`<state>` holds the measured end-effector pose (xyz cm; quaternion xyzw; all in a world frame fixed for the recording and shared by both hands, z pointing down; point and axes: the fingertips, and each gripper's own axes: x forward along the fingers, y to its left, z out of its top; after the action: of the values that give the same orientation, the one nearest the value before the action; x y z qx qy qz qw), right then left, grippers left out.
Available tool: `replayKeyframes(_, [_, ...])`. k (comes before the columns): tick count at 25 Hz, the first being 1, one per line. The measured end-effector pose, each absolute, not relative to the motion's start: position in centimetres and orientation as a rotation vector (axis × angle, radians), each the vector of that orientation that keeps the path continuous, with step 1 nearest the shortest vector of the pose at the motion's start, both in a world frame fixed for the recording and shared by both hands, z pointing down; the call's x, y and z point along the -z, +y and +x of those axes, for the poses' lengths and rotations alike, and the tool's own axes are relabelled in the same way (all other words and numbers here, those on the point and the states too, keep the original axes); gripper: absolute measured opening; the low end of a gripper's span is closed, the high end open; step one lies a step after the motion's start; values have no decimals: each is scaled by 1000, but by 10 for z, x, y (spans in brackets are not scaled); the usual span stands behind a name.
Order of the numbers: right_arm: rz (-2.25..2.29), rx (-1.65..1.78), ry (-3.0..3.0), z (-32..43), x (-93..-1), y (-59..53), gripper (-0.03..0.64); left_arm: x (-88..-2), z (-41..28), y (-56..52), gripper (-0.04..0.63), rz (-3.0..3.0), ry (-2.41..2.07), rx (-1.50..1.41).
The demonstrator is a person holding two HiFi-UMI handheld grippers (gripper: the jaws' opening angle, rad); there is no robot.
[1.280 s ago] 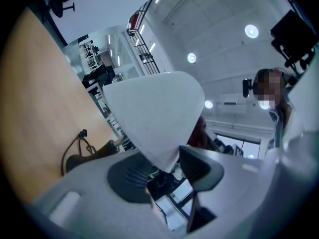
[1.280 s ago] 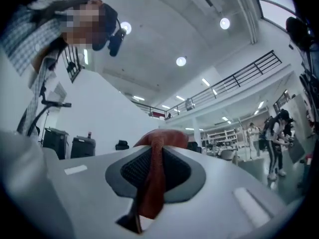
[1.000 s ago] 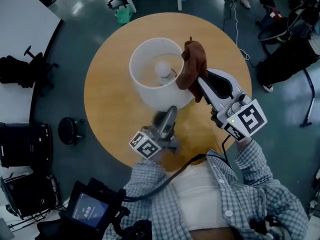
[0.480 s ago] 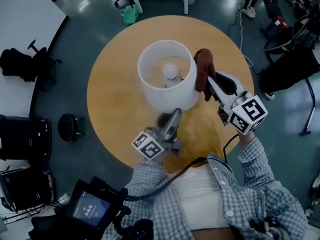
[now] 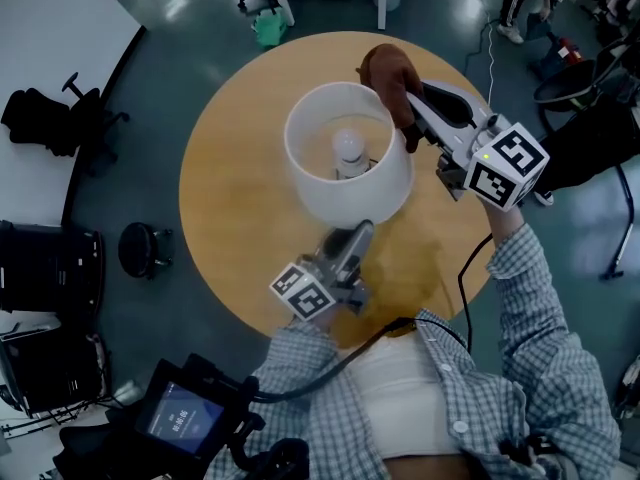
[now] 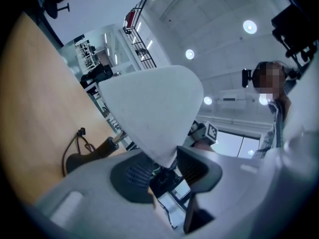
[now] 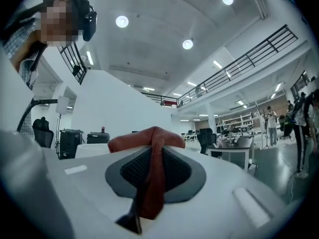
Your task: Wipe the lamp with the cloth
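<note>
A lamp with a white shade (image 5: 350, 193) and a bare bulb (image 5: 348, 148) stands on the round wooden table (image 5: 230, 188). My right gripper (image 5: 410, 103) is shut on a brown cloth (image 5: 388, 73), which lies against the shade's far right rim. In the right gripper view the cloth (image 7: 153, 173) is pinched between the pads, with the shade (image 7: 114, 108) beyond it. My left gripper (image 5: 358, 233) reaches the shade's near lower rim. Its jaws have just been closing, and the rim (image 6: 162, 153) sits between the pads. The lamp's dark foot (image 6: 82, 156) shows under the shade.
A cable runs from the right gripper down to the person's body. Around the table stand a black chair (image 5: 45, 118), a round stool (image 5: 140, 250) and a green bag (image 5: 268, 28). A screen device (image 5: 185, 420) hangs at the bottom left.
My right gripper carried the cloth from the shade's right side round to its far right rim. The left gripper stayed at the near rim.
</note>
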<state>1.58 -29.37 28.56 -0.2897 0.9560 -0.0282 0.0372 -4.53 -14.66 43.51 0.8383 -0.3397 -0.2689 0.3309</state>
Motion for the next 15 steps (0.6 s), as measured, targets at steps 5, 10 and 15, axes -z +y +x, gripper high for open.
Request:
replayKeyframes(5, [-912,262,3043,20,-352,-312,63,-434,-45,-147,143,2193,-888,701])
replayKeyframes(10, [-923,362,3128,29,-391,-324,63,-435,-45,-147,143,2188,-893,696])
replayKeyframes(15, [-702,233,3096,3,-324,-329,64,-435,-45,-146,143,2184,-892,701])
